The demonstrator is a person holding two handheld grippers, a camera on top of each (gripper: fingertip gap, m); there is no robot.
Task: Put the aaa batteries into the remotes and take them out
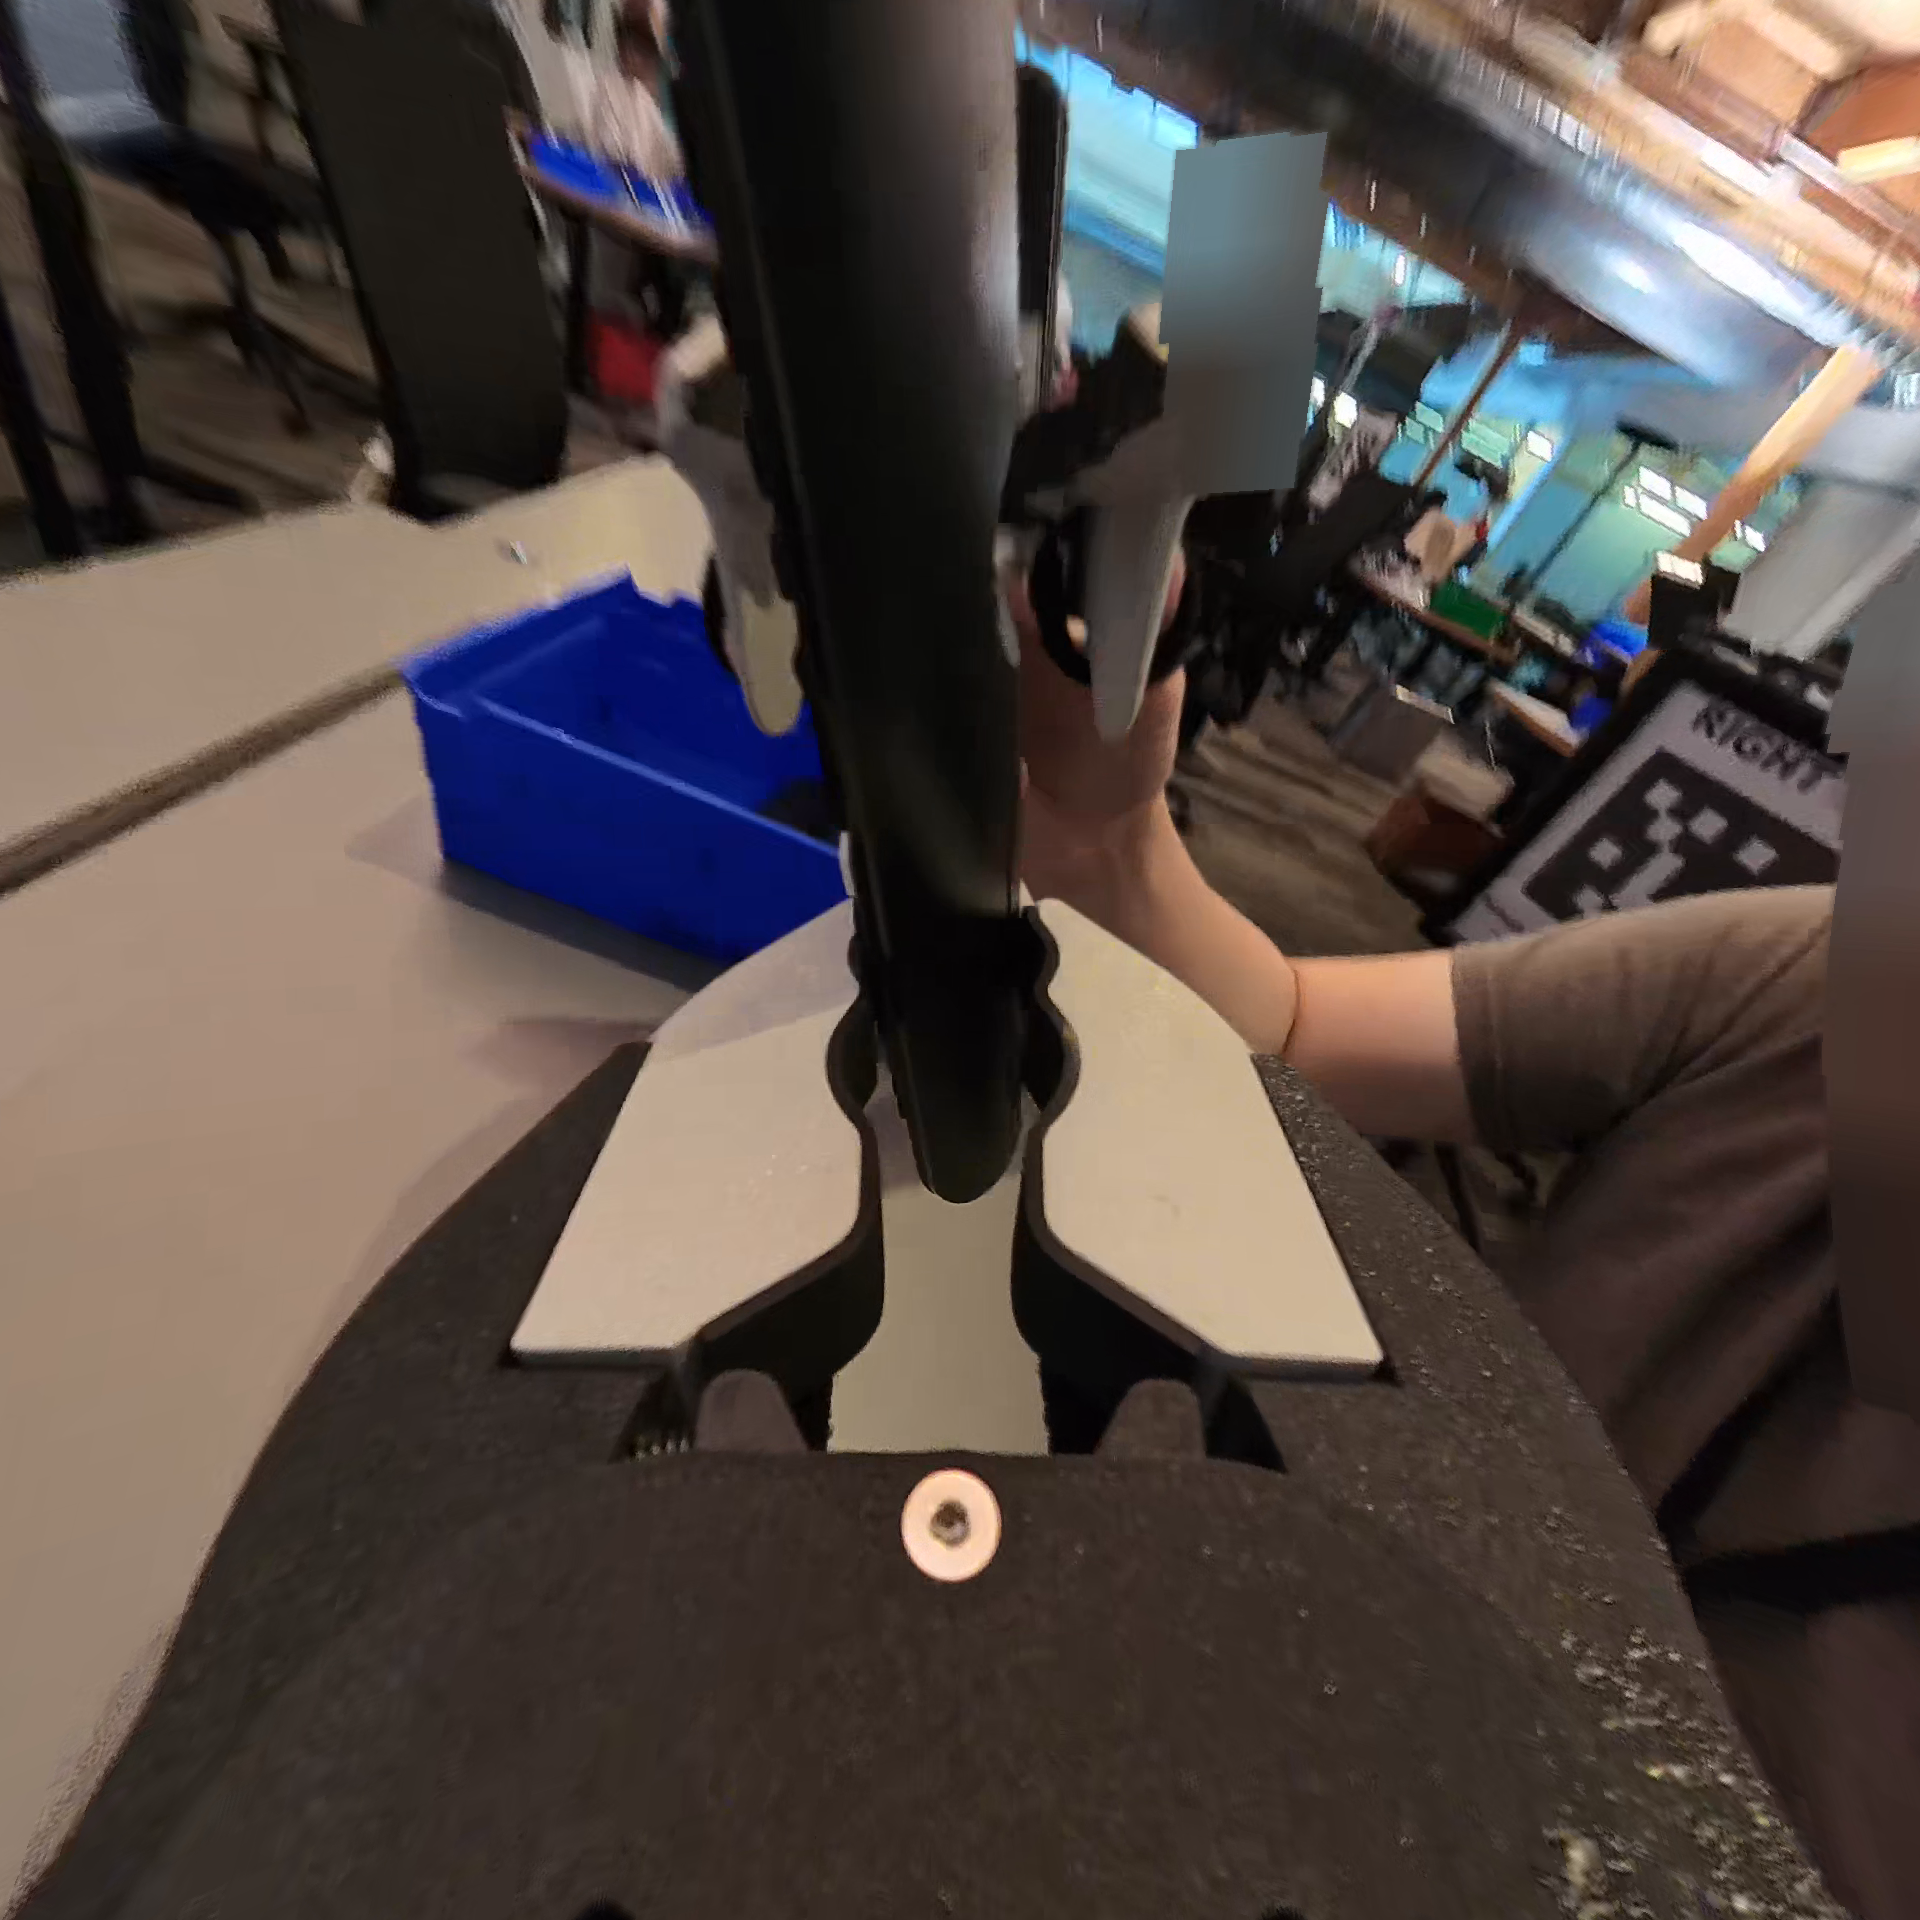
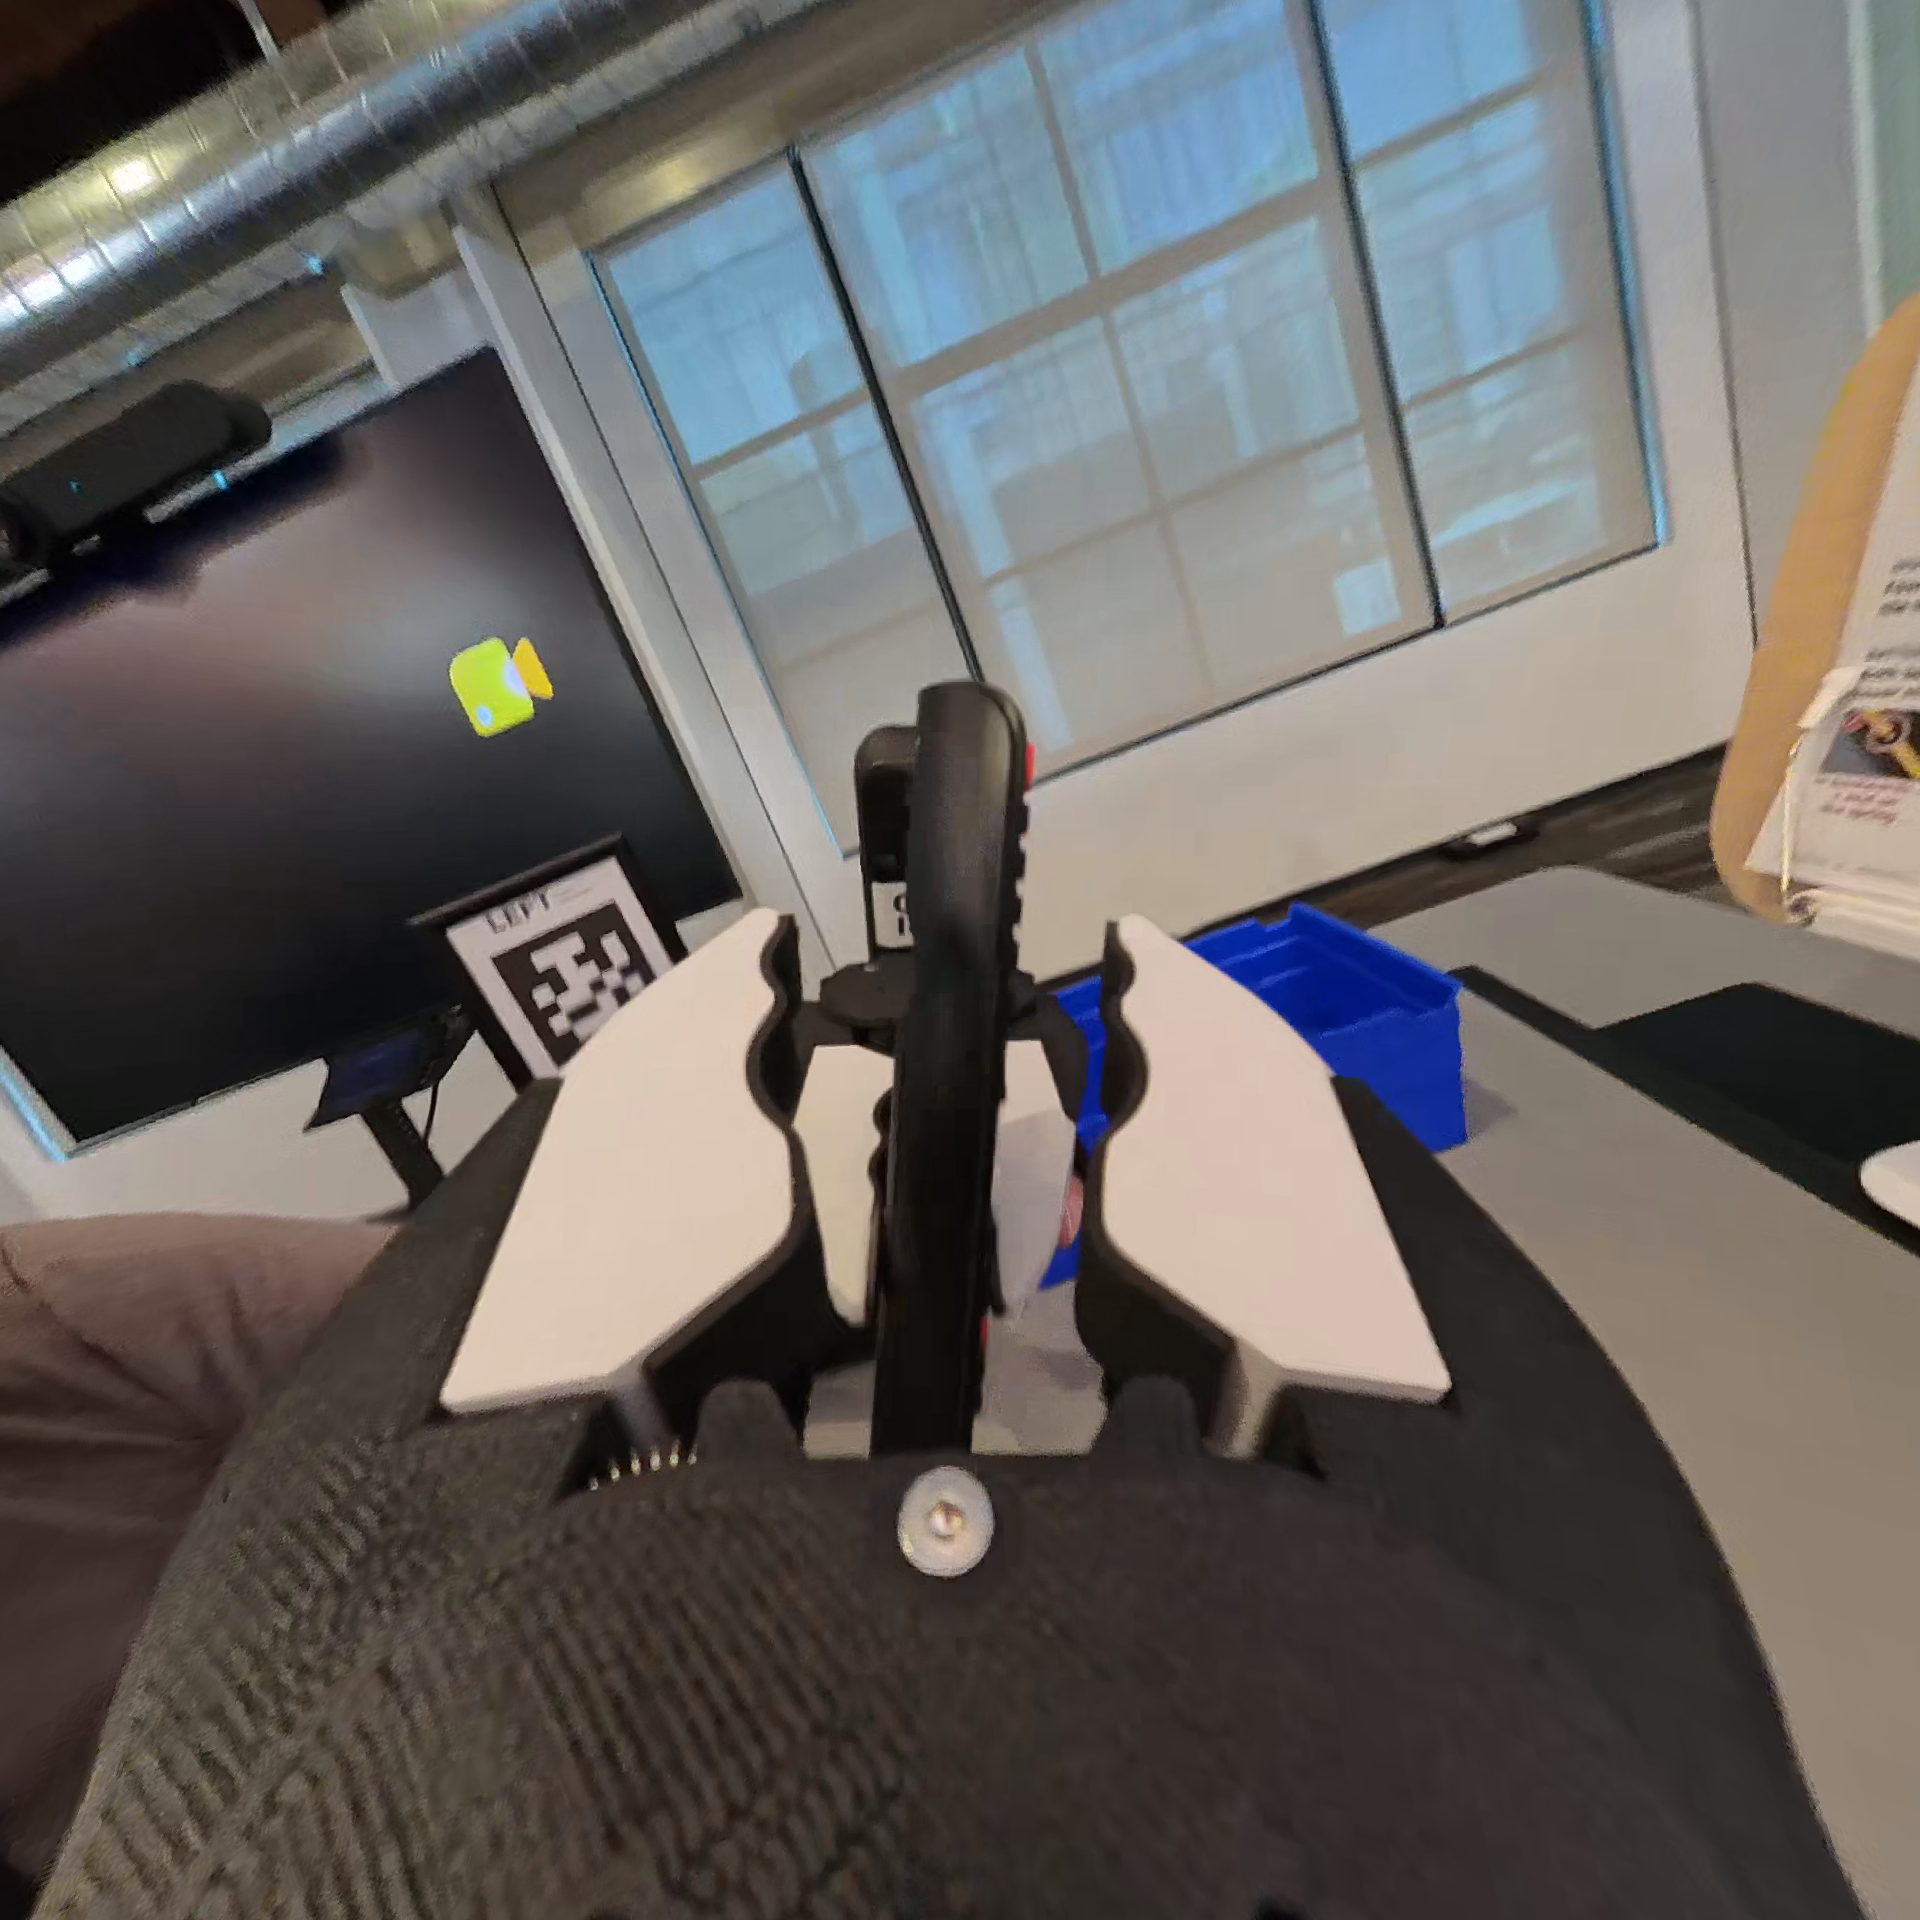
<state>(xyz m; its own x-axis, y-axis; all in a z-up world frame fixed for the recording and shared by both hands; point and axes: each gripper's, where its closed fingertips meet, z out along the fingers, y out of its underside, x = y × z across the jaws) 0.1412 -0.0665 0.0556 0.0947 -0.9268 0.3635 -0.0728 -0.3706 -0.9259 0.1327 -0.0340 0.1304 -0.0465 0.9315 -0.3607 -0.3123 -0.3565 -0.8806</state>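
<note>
In the left wrist view the left gripper [image 1: 951, 1049] is clamped on the lower end of a black remote [image 1: 894, 520] that stands upright through the frame's centre, hiding much behind it. A blue bin [image 1: 613, 769] sits on the grey bench [image 1: 208, 1039] at centre left, bare bench before it. In the right wrist view the right gripper [image 2: 951, 1023] is spread wide around the remote [image 2: 961, 935], its fingers clear of it; the bin [image 2: 1351, 1018] lies right of centre near the bench edge.
</note>
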